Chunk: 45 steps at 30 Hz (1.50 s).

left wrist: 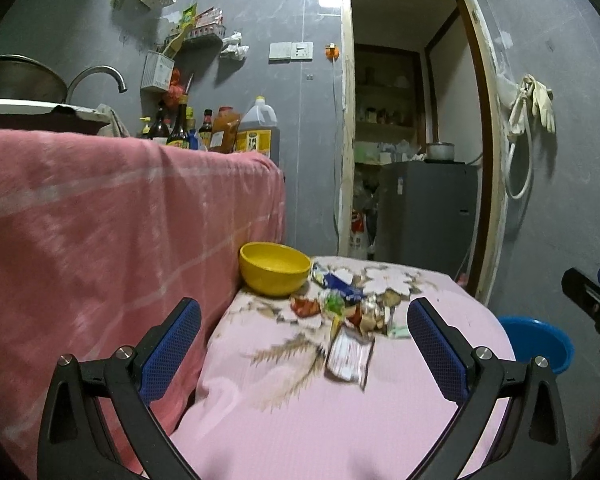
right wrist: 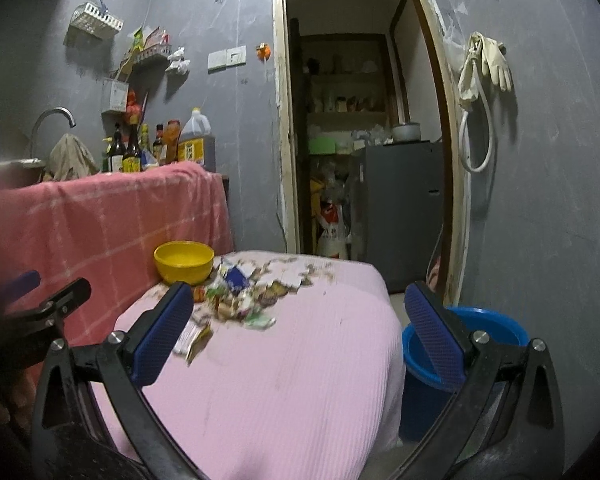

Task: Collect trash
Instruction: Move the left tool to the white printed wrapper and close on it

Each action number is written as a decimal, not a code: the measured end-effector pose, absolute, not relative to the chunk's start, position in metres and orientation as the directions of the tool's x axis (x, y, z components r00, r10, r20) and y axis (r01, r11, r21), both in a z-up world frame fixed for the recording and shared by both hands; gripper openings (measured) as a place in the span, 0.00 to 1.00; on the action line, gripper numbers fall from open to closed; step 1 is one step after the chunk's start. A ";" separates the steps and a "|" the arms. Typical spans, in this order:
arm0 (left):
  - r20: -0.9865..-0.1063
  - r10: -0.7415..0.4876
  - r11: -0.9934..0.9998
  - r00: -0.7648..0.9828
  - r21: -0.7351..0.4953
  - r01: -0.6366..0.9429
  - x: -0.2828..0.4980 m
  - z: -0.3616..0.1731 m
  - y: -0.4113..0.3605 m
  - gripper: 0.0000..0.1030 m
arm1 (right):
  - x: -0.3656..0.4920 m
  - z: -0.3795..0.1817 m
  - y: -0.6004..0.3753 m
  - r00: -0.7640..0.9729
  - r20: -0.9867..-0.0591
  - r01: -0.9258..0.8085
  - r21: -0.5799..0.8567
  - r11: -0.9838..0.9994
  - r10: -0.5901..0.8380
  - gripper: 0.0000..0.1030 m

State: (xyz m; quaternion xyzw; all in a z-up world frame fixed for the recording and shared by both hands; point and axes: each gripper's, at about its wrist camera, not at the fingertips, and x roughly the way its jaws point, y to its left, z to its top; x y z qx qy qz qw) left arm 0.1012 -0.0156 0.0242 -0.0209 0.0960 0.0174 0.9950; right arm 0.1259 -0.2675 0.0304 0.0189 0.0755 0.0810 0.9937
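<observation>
A heap of crumpled snack wrappers [left wrist: 346, 308] [right wrist: 236, 296] lies on a low table under a pink cloth [left wrist: 300, 408] [right wrist: 292, 380], just right of a yellow bowl [left wrist: 274, 268] [right wrist: 184, 262]. A white wrapper [left wrist: 348, 354] lies nearest me. My left gripper [left wrist: 304, 320] hovers open above the table's near side, the wrappers ahead between its blue pads. My right gripper [right wrist: 298, 304] is open too, held back over the table's right front. A blue bucket [left wrist: 536, 344] [right wrist: 460, 344] stands on the floor right of the table. Each gripper shows at the other view's edge.
A counter draped in a pink-red cloth [left wrist: 100, 232] [right wrist: 100, 220] rises to the left, with bottles [left wrist: 188, 128] and a tap [left wrist: 96, 76] behind. Ahead, an open doorway [right wrist: 360, 140] shows a grey fridge [left wrist: 428, 216]. Gloves and a hose [right wrist: 484, 68] hang on the right wall.
</observation>
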 end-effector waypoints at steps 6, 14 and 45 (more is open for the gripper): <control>-0.150 0.049 0.997 0.987 -0.049 -0.057 0.128 0.029 -0.016 0.99 | 0.154 0.041 -0.268 0.979 -0.091 -0.176 0.055 0.983 0.180 1.00; -0.209 0.011 0.999 0.978 -0.041 -0.020 0.162 0.016 -0.019 0.99 | 0.194 0.033 -0.264 0.975 -0.094 -0.201 0.027 0.979 0.203 1.00; -0.695 -0.201 0.977 0.690 -0.094 0.190 0.265 -0.050 -0.032 0.29 | 0.335 -0.047 -0.243 0.719 -0.582 -0.345 0.175 0.922 0.380 1.00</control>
